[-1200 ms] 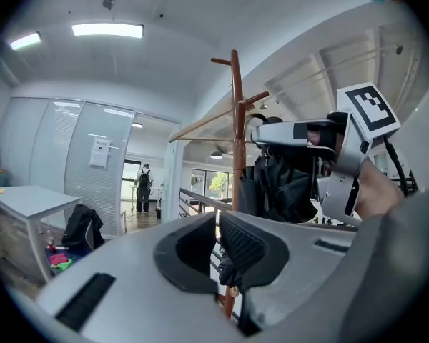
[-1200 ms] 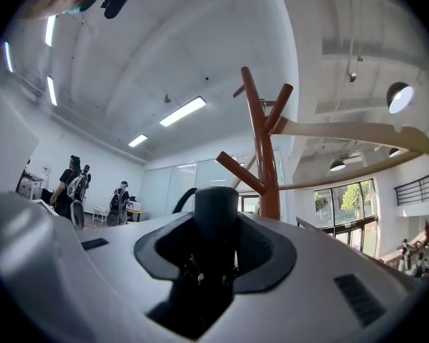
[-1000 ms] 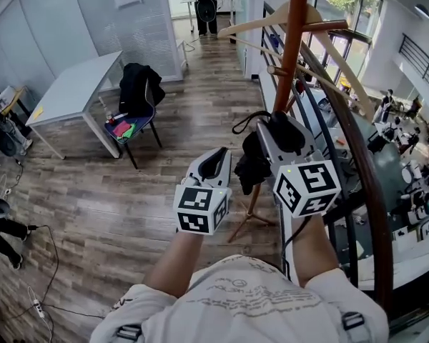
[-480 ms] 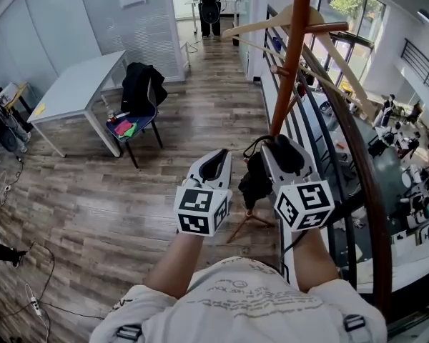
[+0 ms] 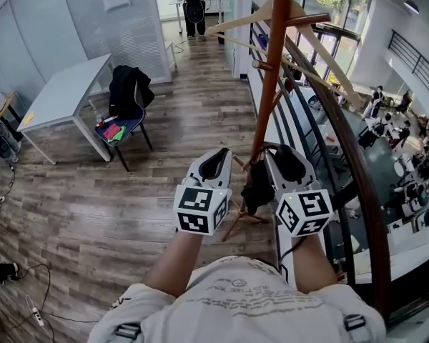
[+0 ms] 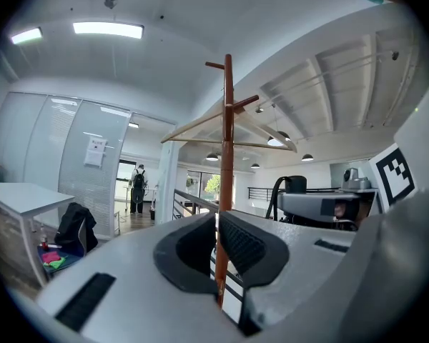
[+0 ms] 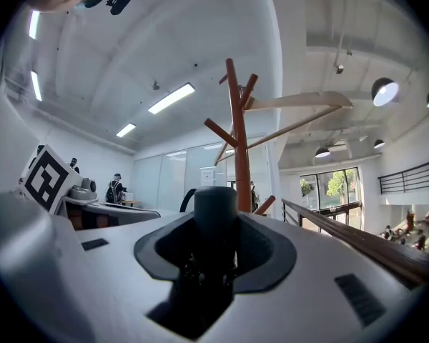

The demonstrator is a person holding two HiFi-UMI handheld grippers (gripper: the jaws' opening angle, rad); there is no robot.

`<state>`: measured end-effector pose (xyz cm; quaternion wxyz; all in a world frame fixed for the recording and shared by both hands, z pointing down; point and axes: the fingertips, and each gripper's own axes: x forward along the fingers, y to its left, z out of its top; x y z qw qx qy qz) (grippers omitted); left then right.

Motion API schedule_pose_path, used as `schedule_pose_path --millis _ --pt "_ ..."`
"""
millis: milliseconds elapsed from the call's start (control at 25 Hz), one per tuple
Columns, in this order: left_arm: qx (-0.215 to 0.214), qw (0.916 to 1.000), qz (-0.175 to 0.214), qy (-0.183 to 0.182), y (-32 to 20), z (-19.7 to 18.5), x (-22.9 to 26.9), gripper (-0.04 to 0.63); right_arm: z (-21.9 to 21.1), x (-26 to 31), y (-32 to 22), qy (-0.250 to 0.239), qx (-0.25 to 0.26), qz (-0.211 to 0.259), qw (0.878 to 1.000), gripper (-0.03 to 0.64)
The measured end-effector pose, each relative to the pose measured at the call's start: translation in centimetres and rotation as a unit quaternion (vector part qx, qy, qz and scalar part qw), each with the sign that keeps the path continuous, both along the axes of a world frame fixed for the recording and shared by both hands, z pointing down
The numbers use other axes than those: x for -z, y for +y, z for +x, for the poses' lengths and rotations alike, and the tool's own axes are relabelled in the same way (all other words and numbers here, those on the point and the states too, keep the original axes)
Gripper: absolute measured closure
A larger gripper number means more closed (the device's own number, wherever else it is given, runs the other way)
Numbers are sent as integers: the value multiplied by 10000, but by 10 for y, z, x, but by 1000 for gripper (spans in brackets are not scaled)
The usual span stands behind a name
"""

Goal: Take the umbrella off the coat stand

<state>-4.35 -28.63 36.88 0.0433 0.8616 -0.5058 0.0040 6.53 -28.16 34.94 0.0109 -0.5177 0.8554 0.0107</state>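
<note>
Right claw (image 7: 216, 224) is clamped on the handle (image 7: 216, 199) of the black umbrella (image 5: 258, 186), whose bundle hangs low, just beside the coat stand (image 5: 270, 70) pole. Left claw (image 6: 216, 226) is closed on nothing. I can't tell whether the strap loop (image 5: 267, 148) is clear of the pegs (image 5: 260, 65). If it's snagged and I pull away, the stand could tip, or the handle could slip from the pads.
</note>
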Motion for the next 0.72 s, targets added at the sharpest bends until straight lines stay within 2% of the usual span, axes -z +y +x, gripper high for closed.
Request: schedule_pose_path --millis 480,720 --pt "-230 9997 -24 -95 -2 23 -3 577 27 3 -5 -100 -300 28 9995 469" --pt "-275 9995 -34 -115 -8 21 -6 577 22 5 -12 -151 -329 82 9993 469"
